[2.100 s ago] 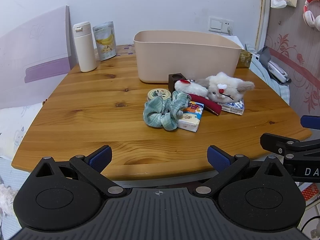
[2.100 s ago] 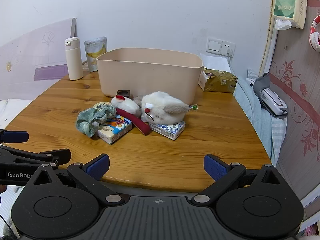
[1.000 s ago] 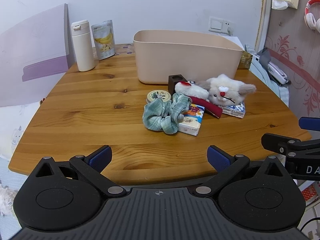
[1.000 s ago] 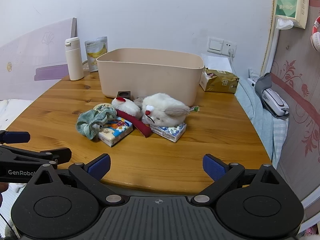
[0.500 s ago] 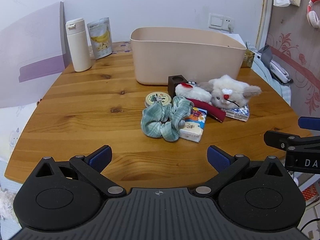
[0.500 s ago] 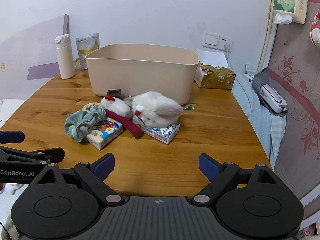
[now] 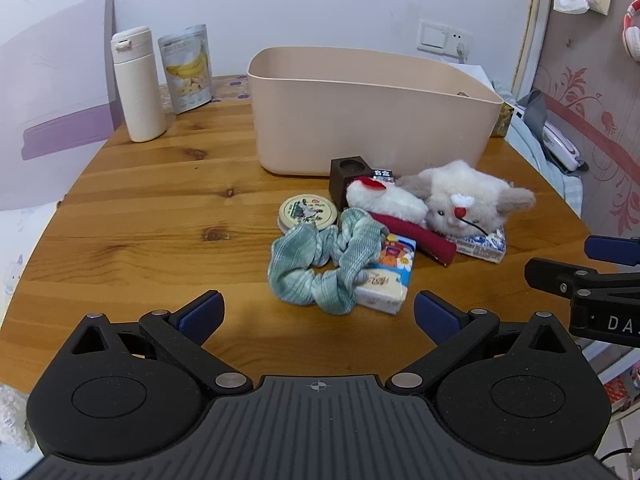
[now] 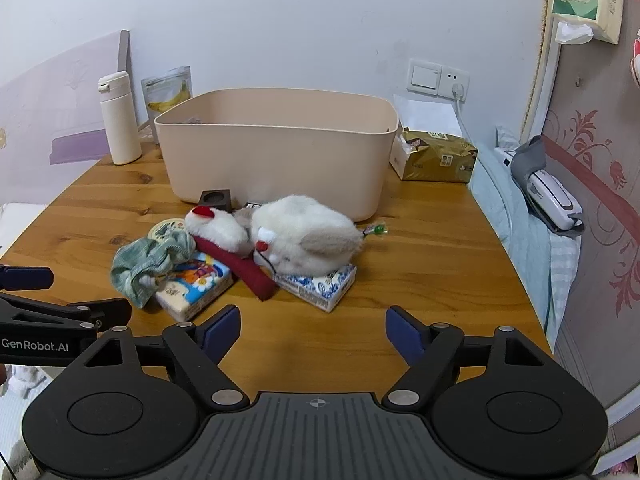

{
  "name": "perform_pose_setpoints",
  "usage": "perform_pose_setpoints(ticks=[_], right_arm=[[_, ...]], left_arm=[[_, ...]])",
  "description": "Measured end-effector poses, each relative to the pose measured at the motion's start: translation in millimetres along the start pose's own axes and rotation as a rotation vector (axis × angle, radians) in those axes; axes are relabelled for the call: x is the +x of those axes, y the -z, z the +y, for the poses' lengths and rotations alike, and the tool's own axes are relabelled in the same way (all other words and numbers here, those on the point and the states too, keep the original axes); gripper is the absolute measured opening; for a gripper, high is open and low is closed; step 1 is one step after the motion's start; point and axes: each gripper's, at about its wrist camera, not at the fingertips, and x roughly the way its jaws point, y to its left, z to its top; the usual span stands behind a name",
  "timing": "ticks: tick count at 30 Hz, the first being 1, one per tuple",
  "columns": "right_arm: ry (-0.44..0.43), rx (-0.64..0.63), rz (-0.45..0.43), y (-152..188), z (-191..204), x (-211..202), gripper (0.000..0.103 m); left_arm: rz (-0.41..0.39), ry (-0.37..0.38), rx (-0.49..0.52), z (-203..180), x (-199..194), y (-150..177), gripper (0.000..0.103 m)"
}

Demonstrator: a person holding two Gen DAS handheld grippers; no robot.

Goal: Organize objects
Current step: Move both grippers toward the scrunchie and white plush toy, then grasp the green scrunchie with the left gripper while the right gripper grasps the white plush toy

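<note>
Both grippers are edging closer to the pile than a moment ago, left gripper (image 7: 317,313) and right gripper (image 8: 313,333) hovering released, holding nothing. Just beyond the jaws are lying one green scrunchie (image 7: 320,264), two tissue packs, one round tin (image 7: 307,211) and one plush toy (image 8: 296,236); farther off, one beige bin (image 7: 368,120) is standing.

Wooden table (image 7: 152,216) carries beige bin (image 7: 372,120), white bottle (image 7: 138,84), scrunchie (image 7: 320,264), round tin (image 7: 307,211)
</note>
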Motion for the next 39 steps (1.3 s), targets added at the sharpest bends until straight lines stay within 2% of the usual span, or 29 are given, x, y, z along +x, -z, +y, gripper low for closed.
perform_pose_setpoints(ticks=[5,10,29,34,39], right_arm=[[-0.023,0.018,0.0,-8.1,-3.1,9.6,0.081],[-0.006,-0.003,0.013,-16.4,-0.1,22.0,0.081],[-0.01,-0.004,0.046,-45.7,-5.4,67.5,0.079],[-0.022,-0.034,0.059,-49.5,0.6,80.0,0.077],[-0.039,-0.047,0.074,-52.5,3.2,90.4,0.071]], left_arm=[[0.016,0.008,0.007,0.2,13.9,-8.2,0.102],[0.055,0.009,0.008,2.9,31.7,-13.8,0.096],[0.117,0.067,-0.045,16.4,69.7,-35.7,0.095],[0.15,0.085,-0.078,23.7,77.4,-34.9,0.084],[0.165,0.111,-0.116,33.7,83.9,-36.0,0.082]])
